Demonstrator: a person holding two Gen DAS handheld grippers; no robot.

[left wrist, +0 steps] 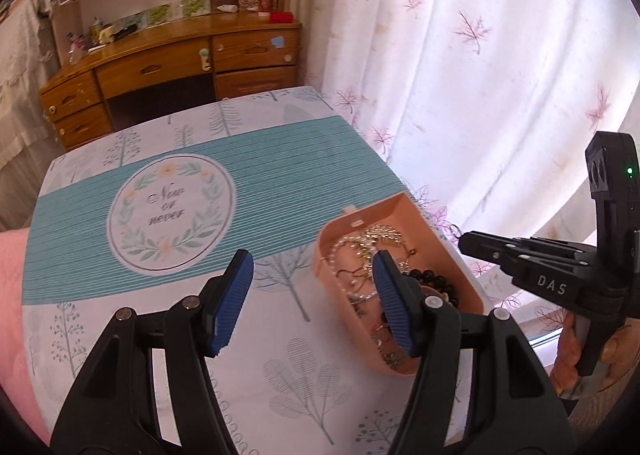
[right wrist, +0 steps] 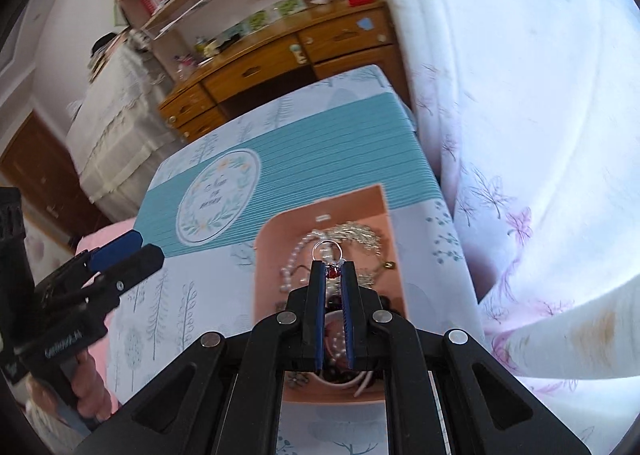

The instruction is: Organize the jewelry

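Silver ring (right wrist: 327, 251) with red stone pinched in right gripper (right wrist: 332, 275), above peach jewelry box (left wrist: 460, 267) on worktop (left wrist: 280, 307). Left gripper (left wrist: 312, 295) wide, empty, beside box.

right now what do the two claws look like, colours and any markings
Both are black plastic with silver pivot pins and ribbed blue pads. The left claw shows its pads clearly. The right claw has white "DAS" lettering and a small green light on its body, seen from the left wrist.
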